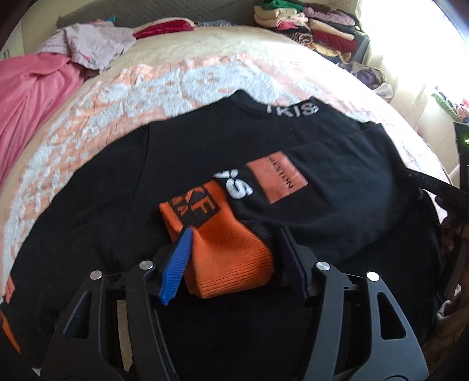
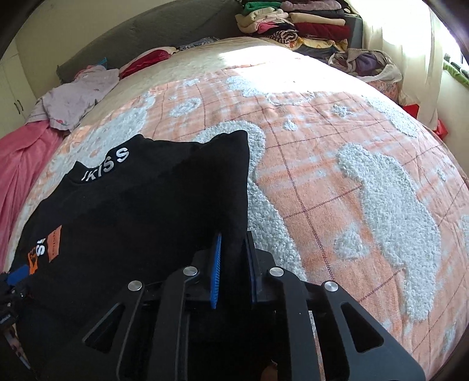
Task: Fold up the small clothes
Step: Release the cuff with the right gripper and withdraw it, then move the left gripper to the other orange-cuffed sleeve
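In the left wrist view, one pink cloth (image 1: 26, 96) is lying at the left edge of the frame, with one pale lilac garment (image 1: 88, 44) bunched above it at upper left. One red item (image 1: 164, 29) is sitting at top centre. One peach and white bedspread (image 1: 117, 96) is covering the bed across the middle. One black sweater (image 1: 337, 152) is spreading over it through the centre, its collar lettering facing the top of the frame. One orange cuff (image 1: 231, 255) of a folded-in sleeve is lying at lower centre, and one orange patch (image 1: 277, 180) is showing just right of it. The left gripper (image 1: 234, 249) is standing with its jaws apart, one on each side of the cuff; the blue pad on the left is touching the cuff's edge, the right one is not visibly pressing. One stack of folded clothes (image 1: 307, 23) is piling up at upper right.

In the right wrist view, the sweater (image 2: 146, 205) is filling the lower left, and the bedspread (image 2: 351, 146) is stretching over the right half. The right gripper (image 2: 233, 263) at bottom centre is pinching the sweater's right edge, the black fabric running between its two nearly closed blue pads. The stack (image 2: 307, 26) is sitting at top right.
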A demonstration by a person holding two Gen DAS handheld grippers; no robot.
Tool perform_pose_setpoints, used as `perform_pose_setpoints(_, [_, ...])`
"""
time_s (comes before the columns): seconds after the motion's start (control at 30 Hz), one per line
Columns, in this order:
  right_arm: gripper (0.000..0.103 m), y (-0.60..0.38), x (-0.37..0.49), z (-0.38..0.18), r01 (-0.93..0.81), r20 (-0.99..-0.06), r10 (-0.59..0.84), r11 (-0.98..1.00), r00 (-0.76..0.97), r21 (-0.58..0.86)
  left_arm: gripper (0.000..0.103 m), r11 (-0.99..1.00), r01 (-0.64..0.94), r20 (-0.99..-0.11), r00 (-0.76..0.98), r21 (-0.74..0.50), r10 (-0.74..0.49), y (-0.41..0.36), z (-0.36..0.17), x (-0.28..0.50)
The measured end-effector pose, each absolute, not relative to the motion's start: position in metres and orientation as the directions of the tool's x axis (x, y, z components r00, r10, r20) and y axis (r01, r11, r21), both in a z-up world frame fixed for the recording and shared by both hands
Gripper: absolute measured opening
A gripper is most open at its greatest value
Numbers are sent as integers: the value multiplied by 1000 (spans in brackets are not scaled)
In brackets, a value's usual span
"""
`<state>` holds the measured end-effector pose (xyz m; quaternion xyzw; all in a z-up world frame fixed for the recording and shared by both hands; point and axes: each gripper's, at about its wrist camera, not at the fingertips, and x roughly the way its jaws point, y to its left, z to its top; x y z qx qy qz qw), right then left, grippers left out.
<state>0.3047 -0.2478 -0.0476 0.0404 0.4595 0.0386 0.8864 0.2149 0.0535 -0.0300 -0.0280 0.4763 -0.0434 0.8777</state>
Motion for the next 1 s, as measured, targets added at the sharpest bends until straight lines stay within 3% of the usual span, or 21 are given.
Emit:
perform_pose_setpoints(0.1, [19, -241, 293, -34, -24, -793, 51, 999, 607, 46, 52, 994, 49, -836, 538, -96, -107, 55, -32, 214])
perform_pose_setpoints(0.27, [23, -218, 265, -11, -117, -741, 114, 992, 662, 48, 53, 994, 49, -837, 536, -94, -106, 54, -32, 212])
perform_pose_setpoints(0.4, [27, -192, 257, -19, -225, -772, 219, 969, 597, 101, 53, 994, 53, -839, 533, -95, -109, 53, -32, 208])
perform_pose_setpoints(0.5, [31, -182, 260, -40, -223, -833, 191, 971, 520, 83, 53, 992, 51, -840, 528, -115, -125, 56, -31, 205])
perform_pose_setpoints(0.63, [34, -183, 252, -44, -208, -826, 196, 973, 529, 98, 53, 988, 48, -841, 520, -145, -149, 61, -29, 201])
perform_pose_setpoints(0.77, [46, -186, 241, -35, -216, -814, 244, 965, 527, 149, 62, 985, 27, -837, 524, -172, -161, 70, -25, 196])
perform_pose_setpoints(0.9, [49, -189, 228, -24, -225, -796, 272, 959, 541, 175, 62, 983, 9, -831, 533, -184, -160, 78, -19, 190])
perform_pose_setpoints(1.0, [60, -191, 217, -13, -230, -768, 306, 950, 563, 211, 62, 985, -2, -821, 552, -173, -143, 82, -11, 183])
